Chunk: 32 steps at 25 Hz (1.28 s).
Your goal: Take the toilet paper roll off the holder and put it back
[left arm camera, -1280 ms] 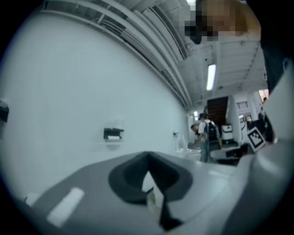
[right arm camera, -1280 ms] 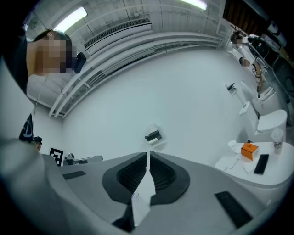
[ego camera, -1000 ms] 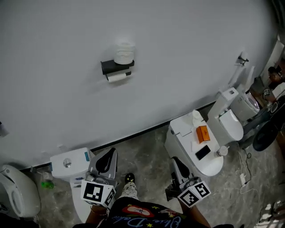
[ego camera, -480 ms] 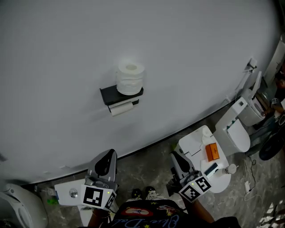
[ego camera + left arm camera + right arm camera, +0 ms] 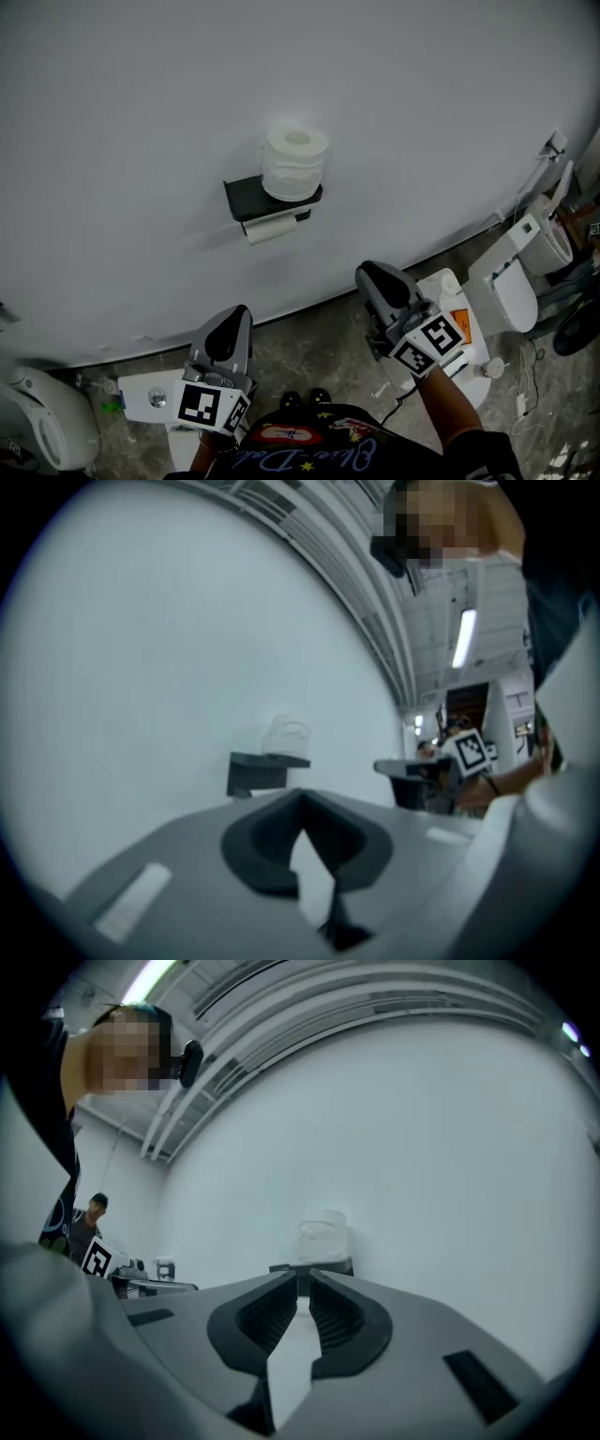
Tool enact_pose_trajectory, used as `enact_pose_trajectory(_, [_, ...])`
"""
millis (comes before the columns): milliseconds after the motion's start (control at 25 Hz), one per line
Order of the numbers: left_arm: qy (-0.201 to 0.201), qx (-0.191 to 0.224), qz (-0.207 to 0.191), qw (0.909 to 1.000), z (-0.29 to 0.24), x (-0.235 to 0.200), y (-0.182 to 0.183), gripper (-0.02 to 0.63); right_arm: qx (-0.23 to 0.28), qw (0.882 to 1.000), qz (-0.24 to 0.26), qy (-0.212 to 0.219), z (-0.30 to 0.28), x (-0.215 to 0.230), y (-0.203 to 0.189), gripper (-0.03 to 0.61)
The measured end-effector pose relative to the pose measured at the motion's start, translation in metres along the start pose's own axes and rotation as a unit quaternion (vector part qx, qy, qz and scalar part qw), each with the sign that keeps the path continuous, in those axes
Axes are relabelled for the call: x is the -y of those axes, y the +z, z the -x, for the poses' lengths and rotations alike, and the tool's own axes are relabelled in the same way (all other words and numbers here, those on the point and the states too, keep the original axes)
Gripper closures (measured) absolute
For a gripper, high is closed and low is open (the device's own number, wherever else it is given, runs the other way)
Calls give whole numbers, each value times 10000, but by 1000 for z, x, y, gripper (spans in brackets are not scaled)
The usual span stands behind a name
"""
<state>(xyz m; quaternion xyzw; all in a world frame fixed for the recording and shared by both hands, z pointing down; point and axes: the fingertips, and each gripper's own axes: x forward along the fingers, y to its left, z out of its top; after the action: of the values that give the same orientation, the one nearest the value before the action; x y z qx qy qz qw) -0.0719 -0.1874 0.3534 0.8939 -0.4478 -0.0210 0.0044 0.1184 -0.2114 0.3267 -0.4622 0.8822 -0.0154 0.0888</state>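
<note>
Since half a sec ago the right gripper (image 5: 368, 273) has come up from the bottom edge twd the wall (image 5: 131, 103). The left gripper (image 5: 236, 315) sits about where it was, at 7 o'clock in the head view. Both grippers are closed, with nothing btw the jaws.

Step in hand, as I judge: the approach, roll not yet taken. Next move: open the right jaws wide, reach fwd to the roll and close on its sides softly, as it prob. squashes.

The toilet paper roll (image 5: 295, 164) stands upright on top of the black holder (image 5: 246, 196), at approx. 11 o'clock from the right gripper and well apart from it. It is white, embossed and looks nearly full. A second paper piece (image 5: 270, 230) hangs under the holder.
</note>
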Motion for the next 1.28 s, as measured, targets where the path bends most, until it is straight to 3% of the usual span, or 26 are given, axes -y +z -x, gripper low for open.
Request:
enact_pose_trajectory(80, [24, -22, 30, 10000, 0, -2, -2, 615, -19, 9969, 635, 462, -29, 4, 34, 539])
enact_pose_trajectory(160, [59, -40, 87, 9999, 0, -4, -3, 615, -54, 9887, 1209, 882, -59, 7, 68, 463])
enact_pose_trajectory(200, [77, -29, 121, 9999, 1, -4, -2, 615, -92, 9831, 1484, 1064, -73, 7, 83, 455])
enact_pose_trajectory(360, [171, -58, 183, 9997, 5, -7, -5, 615, -732, 9467, 2430, 1982, -119, -3, 109, 445])
enact_pose_trajectory(520, [359, 14, 439, 9984, 13, -17, -7, 615, -1577, 9092, 2735, 2714, -154, -13, 104, 411])
enact_pose_trajectory(880, [613, 9, 652, 9960, 34, -26, -14, 615, -3165, 8535, 2721, 3120, -188, 0, 71, 403])
enact_pose_trajectory(1120, [690, -18, 761, 9947, 38, -30, -19, 615, -4214, 7944, 2952, 3229, -196, -3, 53, 399])
enact_pose_trajectory(1200, [682, -15, 795, 9945, 38, -28, -19, 615, -4377, 7886, 2916, 3188, -199, -6, 50, 399])
enact_pose_trajectory(1280, [662, -36, 810, 9945, 38, -27, -20, 615, -4335, 7918, 2920, 3160, -199, -8, 50, 399])
